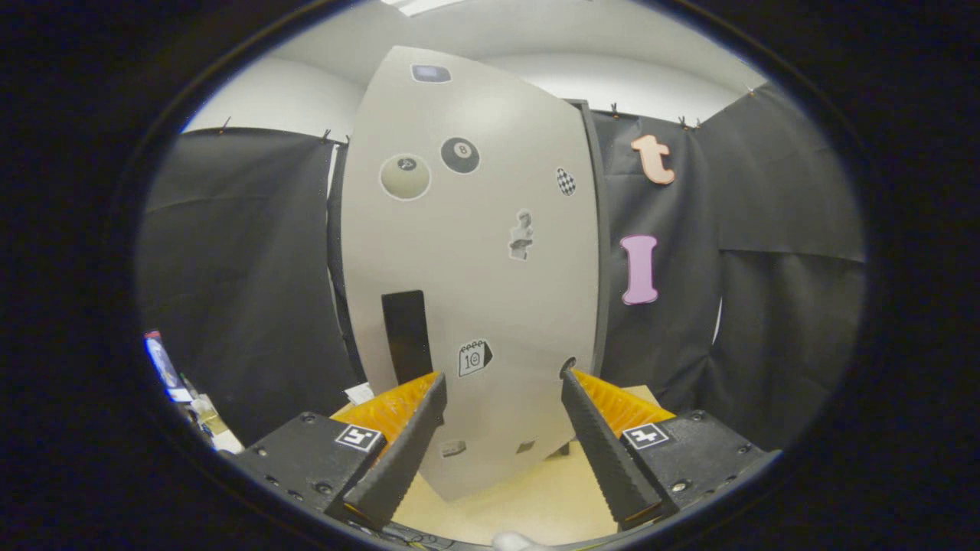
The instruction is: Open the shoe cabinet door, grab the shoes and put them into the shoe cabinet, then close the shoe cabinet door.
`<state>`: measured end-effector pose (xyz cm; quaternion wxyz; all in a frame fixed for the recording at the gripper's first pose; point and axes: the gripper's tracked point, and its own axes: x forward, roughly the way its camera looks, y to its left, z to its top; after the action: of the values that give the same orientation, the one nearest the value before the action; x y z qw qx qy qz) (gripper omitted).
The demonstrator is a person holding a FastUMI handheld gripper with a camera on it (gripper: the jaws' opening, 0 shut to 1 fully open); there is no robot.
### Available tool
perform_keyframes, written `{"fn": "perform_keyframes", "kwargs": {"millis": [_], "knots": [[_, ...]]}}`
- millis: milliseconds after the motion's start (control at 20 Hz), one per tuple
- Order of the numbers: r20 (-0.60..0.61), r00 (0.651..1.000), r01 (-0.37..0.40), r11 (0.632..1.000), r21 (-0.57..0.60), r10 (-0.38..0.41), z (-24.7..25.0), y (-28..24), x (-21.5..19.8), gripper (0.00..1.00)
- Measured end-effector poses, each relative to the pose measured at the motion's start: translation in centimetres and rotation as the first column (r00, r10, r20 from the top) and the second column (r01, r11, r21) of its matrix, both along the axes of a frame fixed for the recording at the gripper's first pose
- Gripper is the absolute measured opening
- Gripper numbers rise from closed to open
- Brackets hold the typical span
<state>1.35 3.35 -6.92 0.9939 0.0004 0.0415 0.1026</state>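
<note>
Your gripper [501, 383] hangs wide open, holding nothing, before the centre-frame shoe cabinet door [475, 252]: stiff, likely light; hook its dark handle slot [406, 337], lower left.

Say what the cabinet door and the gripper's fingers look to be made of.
Cabinet door: smooth, matt, light grey panel, probably painted or laminated board; stickers lie flat on it. Gripper, open before the door: fingers are dark with ribbed faces, likely rubber or plastic, on orange ridged backing.
</note>
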Motion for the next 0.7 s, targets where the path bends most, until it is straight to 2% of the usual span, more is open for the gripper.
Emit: {"fn": "perform_keyframes", "kwargs": {"millis": [700], "knots": [[-0.016,0.999,-0.028,1.000,0.011,0.028,0.08,0.88,0.16,0.99]]}}
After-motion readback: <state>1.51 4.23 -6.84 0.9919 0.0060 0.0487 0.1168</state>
